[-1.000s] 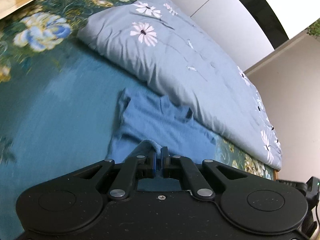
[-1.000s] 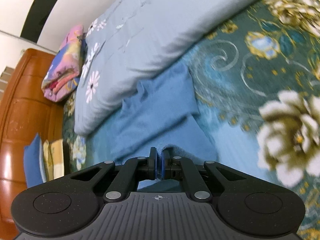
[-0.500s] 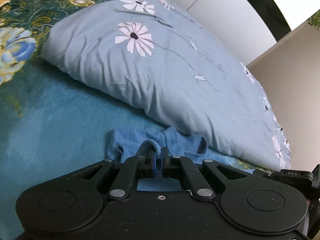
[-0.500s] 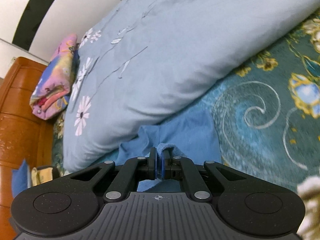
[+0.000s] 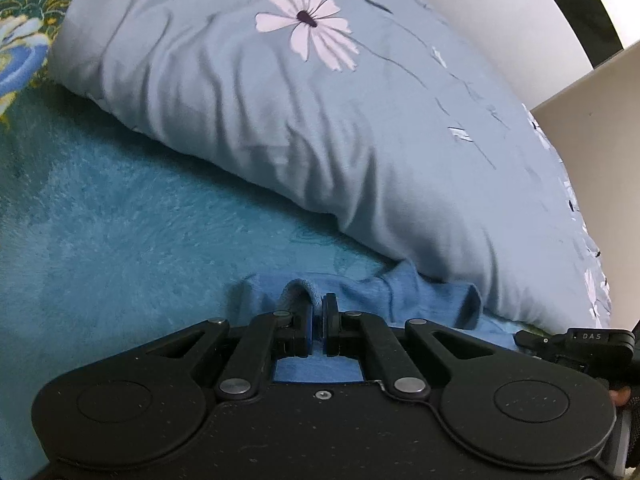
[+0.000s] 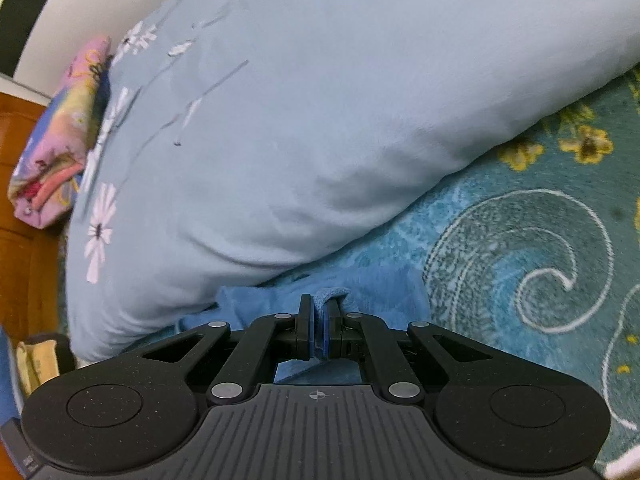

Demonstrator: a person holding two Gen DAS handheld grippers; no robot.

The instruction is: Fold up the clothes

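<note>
Blue garment (image 5: 424,300) lies just ahead of both grippers against the duvet (image 5: 320,120); I read it as light, limp knit, so left gripper (image 5: 319,316) and right gripper (image 6: 319,316) stay pinching hem edges.

— Where are you working?

— In a bedroom at home. I'm leaning over a bed with a teal floral blanket (image 5: 120,232). A big grey-blue duvet (image 6: 340,120) with daisies lies on it, a folded pink quilt (image 6: 60,132) is at its end, and a wooden headboard (image 6: 20,184) stands behind.
</note>
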